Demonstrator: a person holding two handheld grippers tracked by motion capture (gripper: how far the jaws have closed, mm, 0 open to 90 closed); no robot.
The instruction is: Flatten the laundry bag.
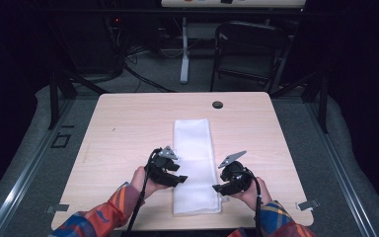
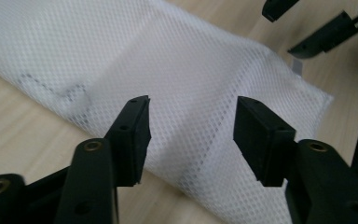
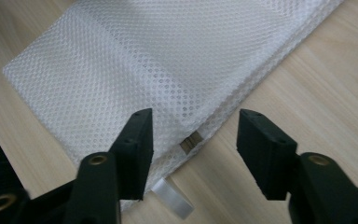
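Here the left hand-held gripper point(image 2: 191, 135) and the right hand-held gripper point(image 3: 193, 149) stand spread over the mesh cloth point(image 1: 196, 163) near the bench point(image 1: 128, 123) front edge; the right gripper view reveals a clear tab point(image 3: 172, 198).

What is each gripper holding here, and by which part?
Nothing. The left gripper and right gripper both stand open over the long edges of the mesh cloth, pads not pressing it.

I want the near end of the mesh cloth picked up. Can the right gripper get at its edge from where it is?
Probably yes: the right gripper hangs over the white mesh cloth edge, jaws apart, nothing between.
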